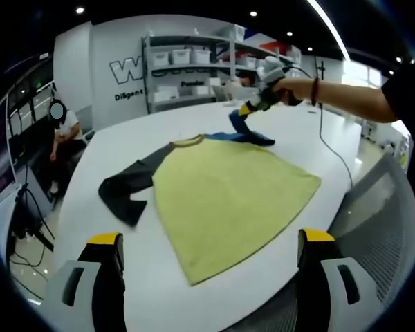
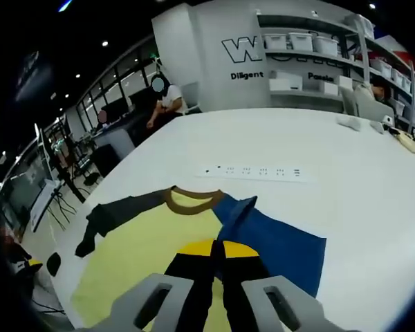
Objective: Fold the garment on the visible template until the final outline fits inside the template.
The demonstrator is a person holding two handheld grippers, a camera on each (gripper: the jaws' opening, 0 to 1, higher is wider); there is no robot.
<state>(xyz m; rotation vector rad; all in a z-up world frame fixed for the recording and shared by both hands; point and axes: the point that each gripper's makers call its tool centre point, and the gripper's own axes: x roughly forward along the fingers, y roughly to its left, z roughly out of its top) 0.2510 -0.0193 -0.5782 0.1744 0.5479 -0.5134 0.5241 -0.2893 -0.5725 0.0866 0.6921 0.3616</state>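
In the left gripper view, the yellow shirt (image 1: 228, 194) lay spread on the white table (image 1: 145, 131), its dark sleeve (image 1: 128, 187) trailing toward nine o'clock, while the left gripper (image 1: 211, 256) hung over the near table edge with its jaws wide and empty. At one o'clock the right gripper (image 1: 243, 124), held in a hand (image 1: 280, 86), had lifted the blue sleeve (image 1: 252, 135). In the right gripper view, the right gripper's (image 2: 218, 252) jaws were pressed narrow together over the blue sleeve (image 2: 277, 242), with a white power strip (image 2: 252, 171) beyond at twelve o'clock.

The person's arm (image 1: 346, 95) wears a black short sleeve (plus a dark wristband (image 1: 315, 90)).
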